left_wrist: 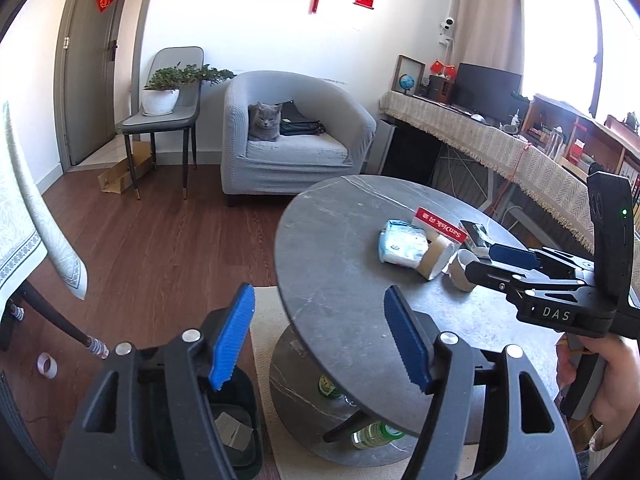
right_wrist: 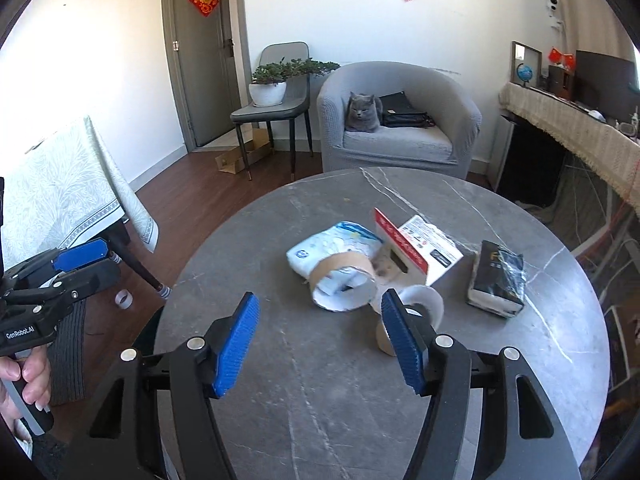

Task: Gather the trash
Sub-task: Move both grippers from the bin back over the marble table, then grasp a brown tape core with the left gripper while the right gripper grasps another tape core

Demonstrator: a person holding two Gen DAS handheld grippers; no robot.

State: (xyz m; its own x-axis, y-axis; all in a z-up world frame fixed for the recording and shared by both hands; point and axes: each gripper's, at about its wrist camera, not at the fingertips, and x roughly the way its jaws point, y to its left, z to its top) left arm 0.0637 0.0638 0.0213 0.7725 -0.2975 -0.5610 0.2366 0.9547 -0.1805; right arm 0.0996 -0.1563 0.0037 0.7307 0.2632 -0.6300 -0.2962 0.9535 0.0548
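Crowding the round grey worktop (right_wrist: 280,380), trash faces a cat-occupied armchair (right_wrist: 400,120); both the left gripper (left_wrist: 320,340) and right gripper (right_wrist: 318,340) hover released.

Five pieces of trash lie on the round grey marble table (right_wrist: 304,380), clustered centre to right of centre in the right wrist frame. A white and blue soft plastic packet (right_wrist: 332,244) lies flat, upper left of the cluster. A brown cardboard tube (right_wrist: 344,280) lies on its side against it, open end toward the camera. A red and white SanDisk card package (right_wrist: 416,248) stands tilted beside these. A second short cardboard roll (right_wrist: 424,308) sits lower right. A black crumpled wrapped box (right_wrist: 498,284) lies apart, right.
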